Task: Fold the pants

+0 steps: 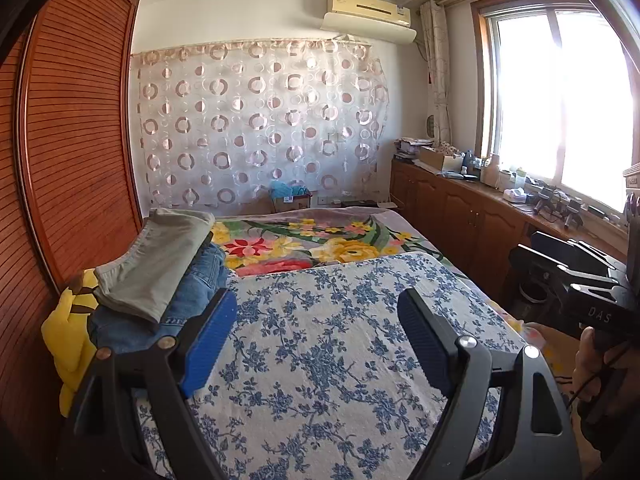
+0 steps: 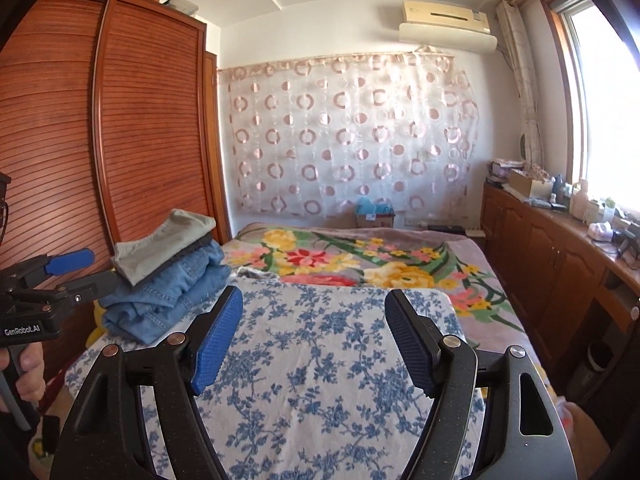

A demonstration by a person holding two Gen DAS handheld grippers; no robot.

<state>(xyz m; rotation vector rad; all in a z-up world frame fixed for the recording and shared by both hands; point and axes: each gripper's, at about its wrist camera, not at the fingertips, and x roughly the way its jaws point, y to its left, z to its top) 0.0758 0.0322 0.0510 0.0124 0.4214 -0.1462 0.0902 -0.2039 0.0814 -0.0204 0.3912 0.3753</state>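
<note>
Bedroom, daylight from window at R.

L tongs (image 1: 316, 340): fingers spread wide, blue pads facing each other, nothing between them but the blue-floral sheet (image 1: 340, 360) below. Held over the bed, tilted slightly down.

R tongs (image 2: 314, 340): also spread apart, empty; only the floral sheet shows in the gap. Same slight downward tilt.

Each pair shows in the other's view: R tongs at far R edge of the L wrist view, black body gripped by a hand (image 1: 592, 360); L tongs at far L edge of the R wrist view, w/ a hand (image 2: 24, 364) on the grip.

Pants: folded stack (image 1: 160, 276) sits ahead and to the L of both tongs, on the bed's L side next to the wardrobe (image 1: 72, 160). Grey-green pants (image 1: 160, 256) on top, a thin dark layer under them, blue jeans (image 2: 172, 292) at the bottom. Stack not touched by either pair; L finger of L tongs is near its front corner.

Yellow plush toy (image 1: 68, 328) wedged under/beside the stack, L of L tongs.

Beyond the tongs: flowered blanket (image 1: 320, 244) covers the far half of the bed; circle-print curtain (image 1: 260, 120) on the far wall. Wooden worktop (image 1: 500, 196) w/ clutter runs along R, under the window.
</note>
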